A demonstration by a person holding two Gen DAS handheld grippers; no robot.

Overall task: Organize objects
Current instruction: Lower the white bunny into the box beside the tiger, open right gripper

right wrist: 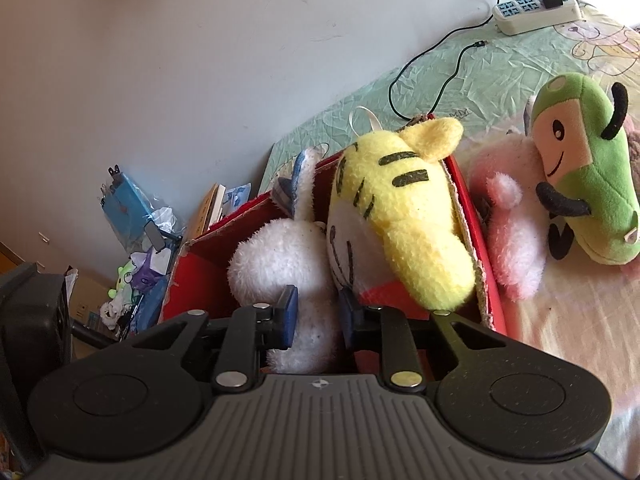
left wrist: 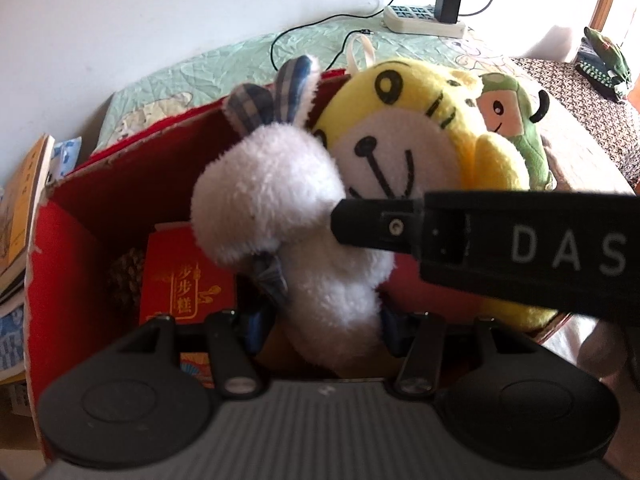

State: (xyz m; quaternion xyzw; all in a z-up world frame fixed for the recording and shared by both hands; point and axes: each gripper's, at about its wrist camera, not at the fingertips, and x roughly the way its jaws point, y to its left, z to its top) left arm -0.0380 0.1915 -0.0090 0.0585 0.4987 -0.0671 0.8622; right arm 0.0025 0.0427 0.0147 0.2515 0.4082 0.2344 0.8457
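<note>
Both jaws pinch the white bunny [left wrist: 288, 216] over the red box [left wrist: 80, 208] on a green quilt [right wrist: 460, 80].

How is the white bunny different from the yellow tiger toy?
The white bunny is plain fluffy white with checked ears, while the yellow tiger has black stripes and a drawn face. The bunny is the smaller one; the tiger is bulkier. The bunny is squeezed by both the left tool and the right tool; the tiger just leans beside it. Both are soft toys in the red box.

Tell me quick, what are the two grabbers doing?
Left gripper: closed on the white bunny.
Right gripper: closed on the same white bunny.
</note>
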